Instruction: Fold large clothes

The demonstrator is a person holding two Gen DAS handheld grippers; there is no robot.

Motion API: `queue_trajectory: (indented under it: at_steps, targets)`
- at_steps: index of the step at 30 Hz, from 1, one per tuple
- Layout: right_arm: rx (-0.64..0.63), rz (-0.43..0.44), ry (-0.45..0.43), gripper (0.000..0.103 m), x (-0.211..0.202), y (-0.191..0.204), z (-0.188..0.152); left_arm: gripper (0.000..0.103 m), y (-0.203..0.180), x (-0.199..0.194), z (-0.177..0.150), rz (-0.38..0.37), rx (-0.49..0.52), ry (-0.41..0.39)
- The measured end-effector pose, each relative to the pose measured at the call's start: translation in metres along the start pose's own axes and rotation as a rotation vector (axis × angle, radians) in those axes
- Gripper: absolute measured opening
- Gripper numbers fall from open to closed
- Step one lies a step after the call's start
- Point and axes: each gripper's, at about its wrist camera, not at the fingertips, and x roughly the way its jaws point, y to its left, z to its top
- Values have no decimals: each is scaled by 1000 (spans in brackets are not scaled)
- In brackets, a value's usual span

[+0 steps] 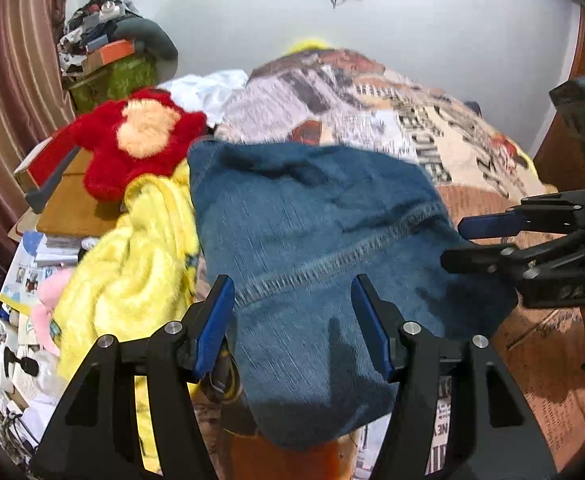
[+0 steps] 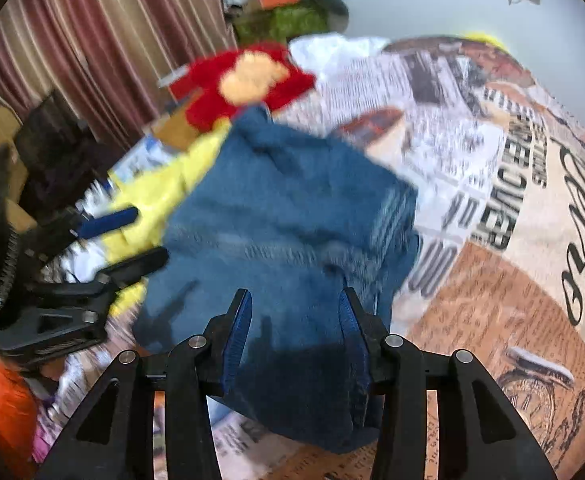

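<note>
Blue garment (image 1: 312, 240) (folded) — left gripper (image 1: 292, 300) spread above.

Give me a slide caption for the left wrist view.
Open left hand-held gripper over a blue garment on the printed bedspread.

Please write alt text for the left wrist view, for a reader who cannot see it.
A blue denim garment lies in a heap on a bed with a newspaper-print cover; the open left gripper hangs over its near part. The right gripper, also open, comes in from the right edge, and a yellow fleece blanket and a red plush toy lie to the left.
</note>
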Motion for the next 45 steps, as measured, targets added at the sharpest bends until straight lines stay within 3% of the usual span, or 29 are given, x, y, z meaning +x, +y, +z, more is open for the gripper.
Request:
queue_trajectory:
  at_steps: [3,5,6,8,14,19,26,30,36,41,45]
  targets:
    - [-27,-59,93,42,23,-6,-18,60,-4,18,-15,27,11,85]
    - [-41,-47,74,47,23,-13,-30,61,-7,23,-27,75,35,107]
    - [-41,-41,64,61,19,-17,-36,63,-6,22,-34,91,46,106]
    - [-12,-69,72,80,15,-25,-44,69,-4,16,-42,96,39,98]
    - [90,-35,65,80,-6,-44,-62,74,4,-5,-57,137,9,100]
    - [50,-95,-50,80,-51,-28,-64,74,7,-27,-60,172,-31,86]
    - [67,-40,-277,80,-132,5,-62,74,-8,-109,-29,97,-106,-143]
    - [33,-21,-447,80,-193,34,-62,74,-32,-179,-13,84,-75,-353]
    - [-9,-30,-699,80,-278,75,-84,74,-52,-263,-10,33,-85,-592]
    - [-20,-52,-830,80,-319,101,-110,74,-69,-300,-27,57,-78,-699]
    - [-20,-85,-871,80,-331,114,-125,74,-78,-314,-42,82,-81,-738]
